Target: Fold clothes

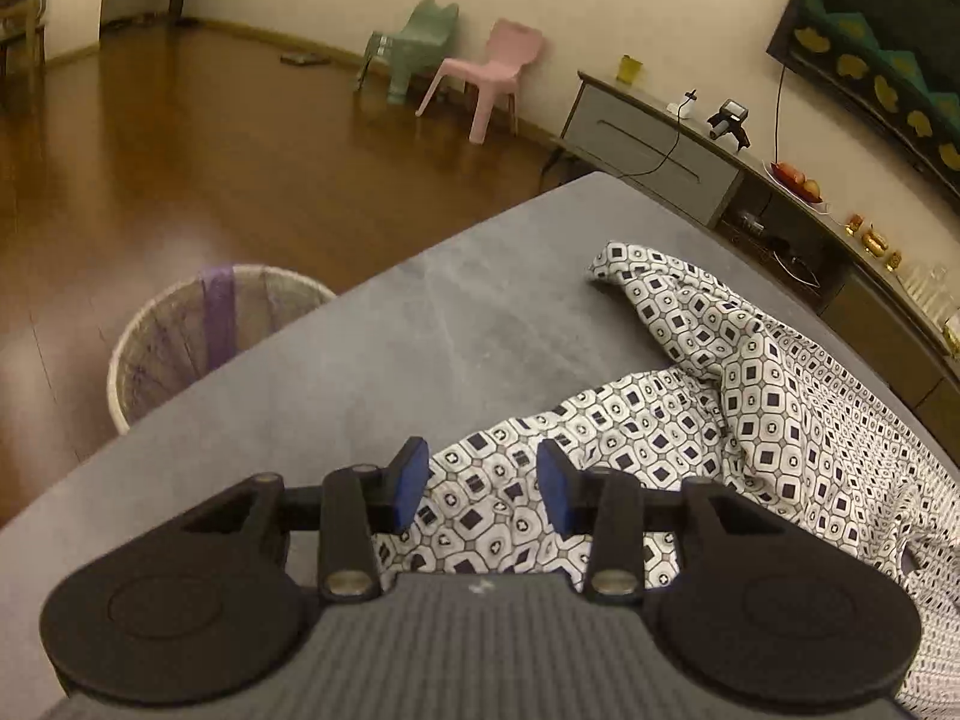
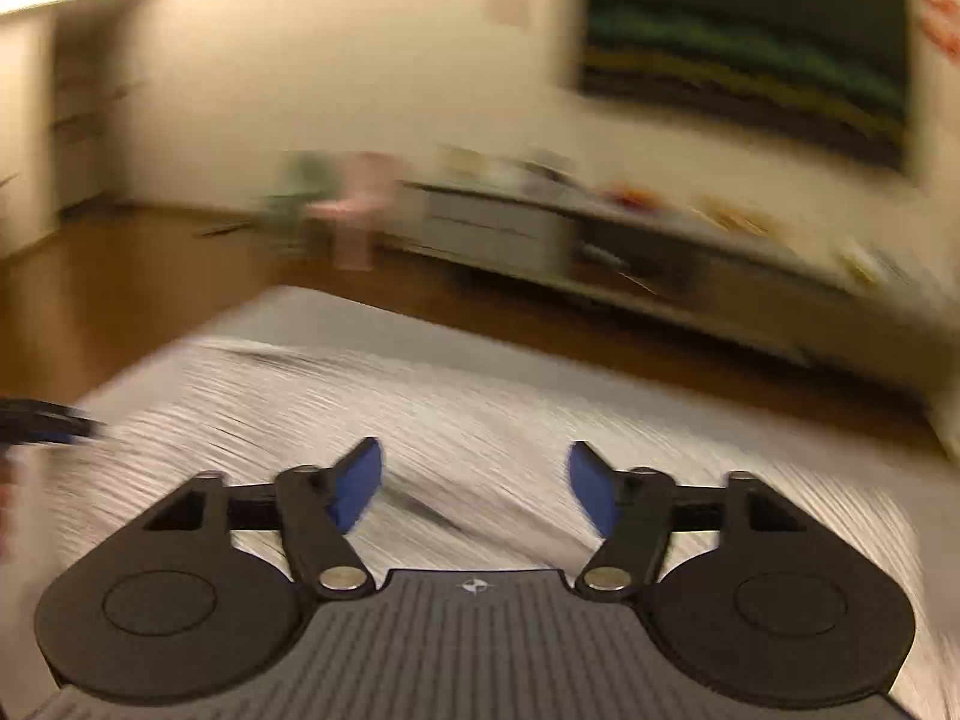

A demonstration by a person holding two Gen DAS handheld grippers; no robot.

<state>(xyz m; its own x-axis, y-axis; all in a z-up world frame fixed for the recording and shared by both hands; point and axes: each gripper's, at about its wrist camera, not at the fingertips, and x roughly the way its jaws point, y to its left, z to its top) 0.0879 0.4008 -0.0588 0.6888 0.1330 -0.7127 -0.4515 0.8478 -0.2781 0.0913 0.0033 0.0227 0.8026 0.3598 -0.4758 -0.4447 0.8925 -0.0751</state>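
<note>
Folding barely begun, patterned garment (image 1: 750, 396) still rumpled.
Lies crumpled on the grey table (image 1: 372, 372), sleeve flung out toward the far edge. Left gripper (image 1: 483, 492) part-open over it, nothing pinched; right gripper (image 2: 474, 489) spread wide, empty. All folds remain, apparently.

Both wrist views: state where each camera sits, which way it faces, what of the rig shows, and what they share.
Left wrist: on the left gripper, angled down over the patterned garment on the grey table; its jaws stand apart.
Right wrist: on the right gripper, blurred, facing the TV; jaws wide, empty.
Shared: garment, table, pink chair, TV.
</note>
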